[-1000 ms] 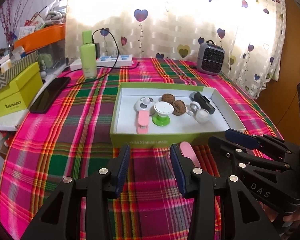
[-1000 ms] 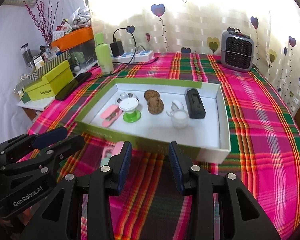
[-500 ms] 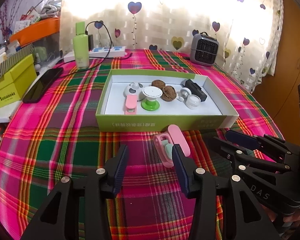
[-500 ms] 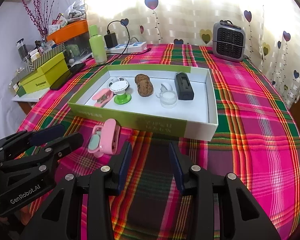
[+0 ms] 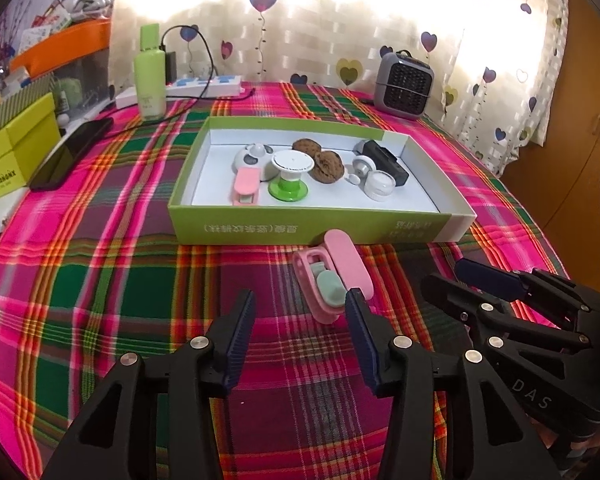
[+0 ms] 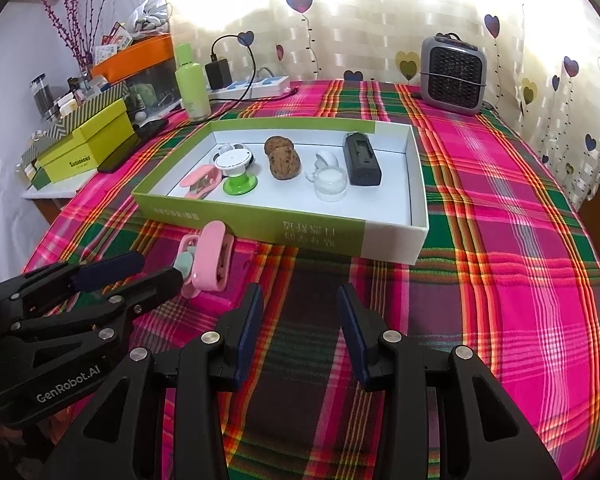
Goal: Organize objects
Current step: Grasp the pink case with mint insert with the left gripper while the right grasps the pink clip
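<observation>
Your left gripper (image 5: 300,320) and right gripper (image 6: 300,312) gape half-open, empty; the open pink plastic case (image 5: 332,280) lies before the shallow green cardboard tray's (image 5: 300,230) wall.

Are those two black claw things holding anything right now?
No. Both the left gripper and the right gripper are empty; the pink case lies free on the cloth.
</observation>
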`<state>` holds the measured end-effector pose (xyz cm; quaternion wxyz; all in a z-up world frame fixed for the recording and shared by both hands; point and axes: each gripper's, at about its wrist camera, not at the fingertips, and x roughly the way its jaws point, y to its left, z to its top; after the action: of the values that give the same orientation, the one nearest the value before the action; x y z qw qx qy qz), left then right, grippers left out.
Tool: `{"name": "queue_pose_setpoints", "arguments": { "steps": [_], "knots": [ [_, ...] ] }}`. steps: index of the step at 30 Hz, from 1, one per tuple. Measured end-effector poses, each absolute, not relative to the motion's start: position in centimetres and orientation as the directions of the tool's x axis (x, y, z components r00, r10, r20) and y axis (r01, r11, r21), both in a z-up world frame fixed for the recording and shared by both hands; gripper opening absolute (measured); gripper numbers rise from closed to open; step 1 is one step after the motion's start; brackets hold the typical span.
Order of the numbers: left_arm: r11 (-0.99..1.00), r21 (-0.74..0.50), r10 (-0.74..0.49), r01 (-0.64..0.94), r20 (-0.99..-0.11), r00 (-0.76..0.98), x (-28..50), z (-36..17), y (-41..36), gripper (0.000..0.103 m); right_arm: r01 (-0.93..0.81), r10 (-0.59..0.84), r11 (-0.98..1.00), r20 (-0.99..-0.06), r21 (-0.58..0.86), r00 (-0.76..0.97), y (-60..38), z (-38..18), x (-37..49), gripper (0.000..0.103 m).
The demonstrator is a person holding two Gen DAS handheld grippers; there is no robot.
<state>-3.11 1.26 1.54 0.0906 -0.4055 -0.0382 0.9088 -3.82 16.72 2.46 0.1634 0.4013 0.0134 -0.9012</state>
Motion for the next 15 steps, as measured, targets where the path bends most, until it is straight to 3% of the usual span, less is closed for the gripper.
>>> {"name": "queue_pose_setpoints", "arguments": {
  "steps": [15],
  "knots": [
    [-0.973,-0.162,0.230,-0.165,-0.744,-0.627,-4.13,0.89,1.90,0.049,0.289,-0.294,-0.947,-0.735,0.139,-0.611,17.20,2.14,-4.17,0.040]
  ]
}}
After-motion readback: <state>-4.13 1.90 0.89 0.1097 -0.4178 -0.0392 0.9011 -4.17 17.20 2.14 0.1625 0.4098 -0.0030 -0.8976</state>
